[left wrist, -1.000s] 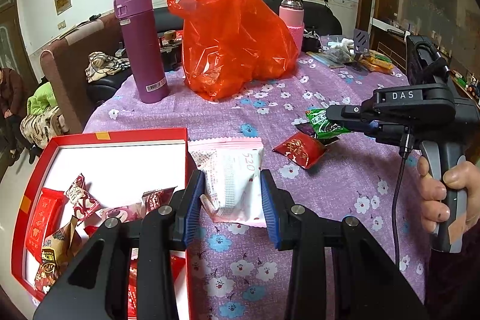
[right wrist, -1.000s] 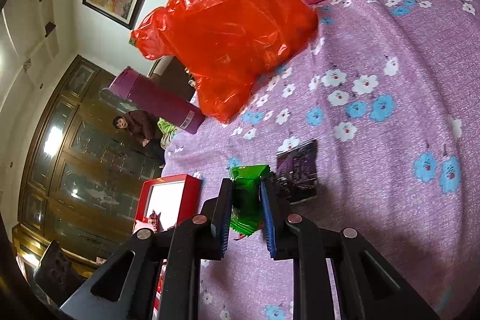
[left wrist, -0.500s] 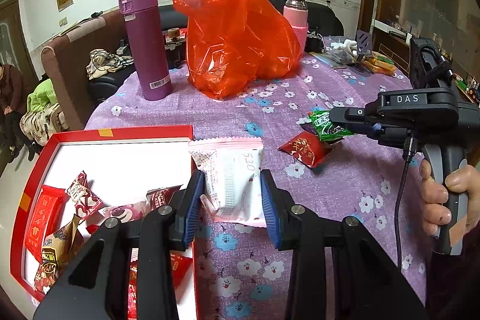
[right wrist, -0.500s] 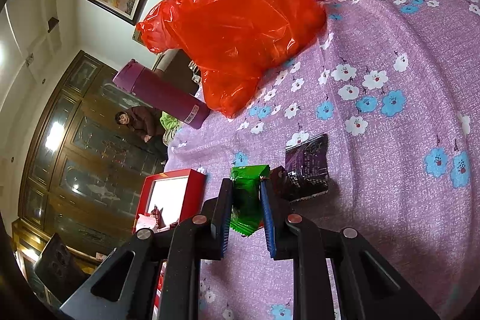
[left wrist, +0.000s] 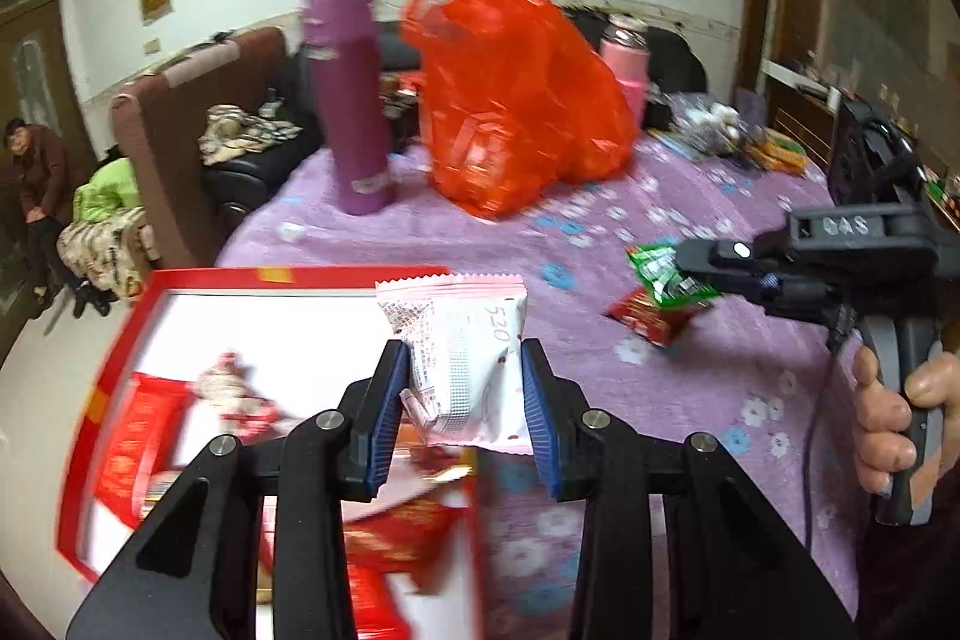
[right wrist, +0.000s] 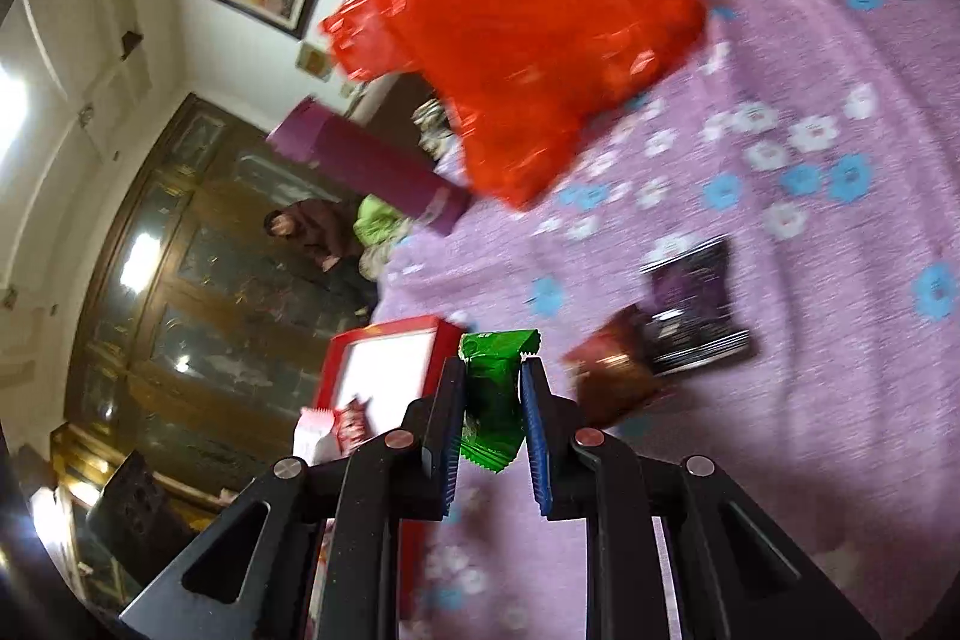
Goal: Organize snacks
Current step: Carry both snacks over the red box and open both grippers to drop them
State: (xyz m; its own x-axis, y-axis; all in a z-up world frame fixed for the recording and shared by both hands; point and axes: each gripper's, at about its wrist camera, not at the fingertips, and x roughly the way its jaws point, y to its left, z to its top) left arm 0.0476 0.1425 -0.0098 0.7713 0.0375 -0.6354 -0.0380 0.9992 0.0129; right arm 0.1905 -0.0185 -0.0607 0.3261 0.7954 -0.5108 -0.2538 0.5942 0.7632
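My left gripper (left wrist: pixel 461 370) is shut on a white and pink snack packet (left wrist: pixel 462 340), held above the right edge of the red box (left wrist: pixel 120 352), which holds several red snack packets. My right gripper (right wrist: pixel 493 376) is shut on a green snack packet (right wrist: pixel 492 394); in the left wrist view that green packet (left wrist: pixel 660 271) hangs off the table at the right gripper (left wrist: pixel 702 262). A red packet (left wrist: pixel 648 319) lies on the purple cloth below it. In the right wrist view the red packet (right wrist: pixel 612 361) and a dark purple packet (right wrist: pixel 696 304) lie on the cloth, with the red box (right wrist: pixel 384 364) to the left.
An orange plastic bag (left wrist: pixel 516 100), a tall purple flask (left wrist: pixel 351 100) and a pink bottle (left wrist: pixel 627 61) stand at the far side of the flowered purple tablecloth (left wrist: pixel 690 400). Small clutter lies at the far right. A sofa and a seated person are beyond the table on the left.
Both grippers have shifted left toward the red box with their packets; the white packet now hangs over the box's right edge. The green packet has drawn nearer the box. The view is motion-blurred.
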